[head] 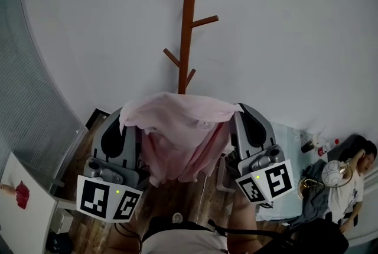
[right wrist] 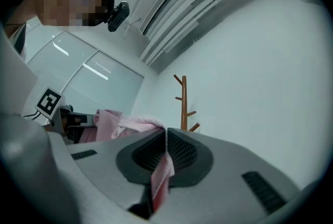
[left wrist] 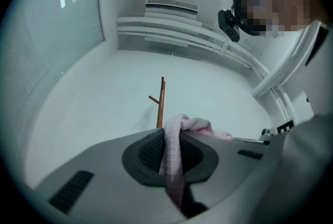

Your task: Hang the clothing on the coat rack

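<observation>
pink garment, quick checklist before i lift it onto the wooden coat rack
1. Left gripper shut on the pink cloth garment: ok, a fold is pinched between its pads.
2. Right gripper shut on the same garment: ok, an edge is clamped between its pads.
3. Garment spread between the two grippers: ok, it drapes from one to the other.
4. Brown wooden coat rack ahead and in view: ok.
5. Pegs free: ok, those in view are bare.
6. A collar or loop turned toward a peg: cannot tell.
</observation>
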The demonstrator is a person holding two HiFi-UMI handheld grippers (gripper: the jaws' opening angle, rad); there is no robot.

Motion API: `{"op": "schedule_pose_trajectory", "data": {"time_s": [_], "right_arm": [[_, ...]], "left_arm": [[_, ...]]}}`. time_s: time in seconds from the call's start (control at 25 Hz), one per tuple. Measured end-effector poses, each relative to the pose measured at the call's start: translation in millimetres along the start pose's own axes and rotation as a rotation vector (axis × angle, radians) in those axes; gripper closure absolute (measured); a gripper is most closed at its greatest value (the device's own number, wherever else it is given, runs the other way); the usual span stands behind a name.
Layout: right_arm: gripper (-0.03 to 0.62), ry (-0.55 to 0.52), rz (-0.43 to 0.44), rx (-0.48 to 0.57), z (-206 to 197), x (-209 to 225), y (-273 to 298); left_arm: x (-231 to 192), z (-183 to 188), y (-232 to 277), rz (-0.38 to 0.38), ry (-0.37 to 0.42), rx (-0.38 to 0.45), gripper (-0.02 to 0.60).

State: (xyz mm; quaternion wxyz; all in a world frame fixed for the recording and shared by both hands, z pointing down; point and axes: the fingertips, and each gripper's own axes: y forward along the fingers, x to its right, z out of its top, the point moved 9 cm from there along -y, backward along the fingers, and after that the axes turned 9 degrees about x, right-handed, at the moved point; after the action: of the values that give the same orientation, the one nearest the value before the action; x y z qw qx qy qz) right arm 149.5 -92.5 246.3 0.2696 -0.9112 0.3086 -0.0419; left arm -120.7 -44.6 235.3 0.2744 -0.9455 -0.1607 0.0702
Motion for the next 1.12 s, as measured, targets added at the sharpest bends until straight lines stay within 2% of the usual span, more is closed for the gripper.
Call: {"op": "schedule_pose_trajectory", "data": {"time_s": [0.12,0.24,0.36,0.56,0.8,1.0,1.12], "right_arm": [[0.569,-0.016,0.012,0.037,6.3,6.0,9.1],[0.569,-0.011,0.019,0.051,2.6,26.5,26.8],[0.569,-0.016,0.017,0.058,-3.3,41.1,42.9],[0.569,-0.036,0.001,0.077,-11.5,58.6,68.1],[0.569,-0.078,-0.023,0.138,-3.5,76.3,91.2],[0.569,-0.122,-0.059,0.199,5.8,89.1,104.7],[0.569,-0.130,-0.073,0.199,4.7,96.6,119.8]], "left_arm": [[4.9,6.7,9.9,-0.015,0.050,0.013,0.558],[9.6,2.3,37.2,0.007,0.118,-0.011,0.558],[10.2,-5.2,62.0,0.018,0.152,-0.019,0.558],[5.4,-16.7,96.2,0.010,0.214,0.017,0.558],[3.4,-19.5,126.6,-0.019,0.157,0.023,0.558],[2.5,-15.6,146.7,-0.069,0.208,0.039,0.558],[0.7,-18.0,163.2,-0.088,0.206,0.040,0.558]]}}
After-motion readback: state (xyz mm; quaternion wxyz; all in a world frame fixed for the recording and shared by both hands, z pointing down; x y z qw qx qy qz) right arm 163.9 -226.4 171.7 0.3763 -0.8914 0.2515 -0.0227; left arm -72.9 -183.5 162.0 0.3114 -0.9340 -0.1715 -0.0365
